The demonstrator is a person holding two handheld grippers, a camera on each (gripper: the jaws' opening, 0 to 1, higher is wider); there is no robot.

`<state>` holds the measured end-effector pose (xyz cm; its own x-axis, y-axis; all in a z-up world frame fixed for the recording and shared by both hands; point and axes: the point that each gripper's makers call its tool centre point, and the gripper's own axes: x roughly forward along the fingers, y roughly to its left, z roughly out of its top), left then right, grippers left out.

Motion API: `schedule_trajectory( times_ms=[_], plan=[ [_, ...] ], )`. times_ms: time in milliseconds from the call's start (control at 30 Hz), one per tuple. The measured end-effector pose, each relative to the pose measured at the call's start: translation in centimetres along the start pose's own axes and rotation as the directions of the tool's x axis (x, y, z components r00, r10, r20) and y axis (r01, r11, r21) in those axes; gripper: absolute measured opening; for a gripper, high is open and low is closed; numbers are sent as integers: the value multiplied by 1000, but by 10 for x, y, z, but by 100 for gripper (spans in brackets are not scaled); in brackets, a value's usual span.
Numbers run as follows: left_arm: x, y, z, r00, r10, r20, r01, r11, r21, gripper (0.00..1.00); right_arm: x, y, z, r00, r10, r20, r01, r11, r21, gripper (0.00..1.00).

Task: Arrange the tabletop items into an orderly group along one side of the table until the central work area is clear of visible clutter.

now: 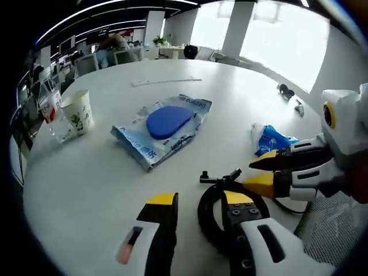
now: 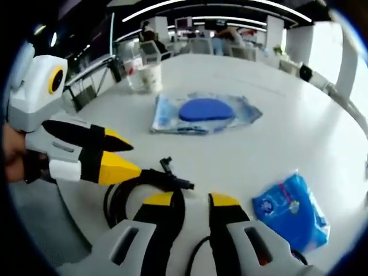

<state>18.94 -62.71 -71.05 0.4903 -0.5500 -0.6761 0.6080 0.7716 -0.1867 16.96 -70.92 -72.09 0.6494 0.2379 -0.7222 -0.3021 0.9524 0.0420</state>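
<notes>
Left gripper view: left tongs [image 1: 198,205] parted, holding nothing, poised over coiled black cable [image 1: 214,195] at near edge of white worktop [image 1: 86,190]. Right tongs [image 1: 260,171] entering from right, narrow gap, empty, tips just beside cable. Blue pad in clear wrapper [image 1: 164,127] mid-worktop; paper cup [image 1: 77,111] and clear glass [image 1: 52,112] far left; small blue packet [image 1: 270,140] right.

Right gripper view: right tongs [image 2: 192,199] slightly parted, nothing between, just above cable [image 2: 141,183]. Left tongs [image 2: 127,158] at left, apart, empty. Wrapped pad [image 2: 206,113] centre, cup [image 2: 146,77] far, blue packet [image 2: 290,210] near right.

Step, judged: cable pickup about to begin; clutter still spread. Next: close on coil, carry toward cup side.
</notes>
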Motion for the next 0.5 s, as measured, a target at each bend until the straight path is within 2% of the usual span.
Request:
schedule_trajectory(
  times_ms=[500],
  plan=[
    [-4, 17, 12, 999, 33, 32, -32, 999, -31, 40, -1, -14, 16, 999, -24, 31, 24, 1000, 18, 24]
  ],
)
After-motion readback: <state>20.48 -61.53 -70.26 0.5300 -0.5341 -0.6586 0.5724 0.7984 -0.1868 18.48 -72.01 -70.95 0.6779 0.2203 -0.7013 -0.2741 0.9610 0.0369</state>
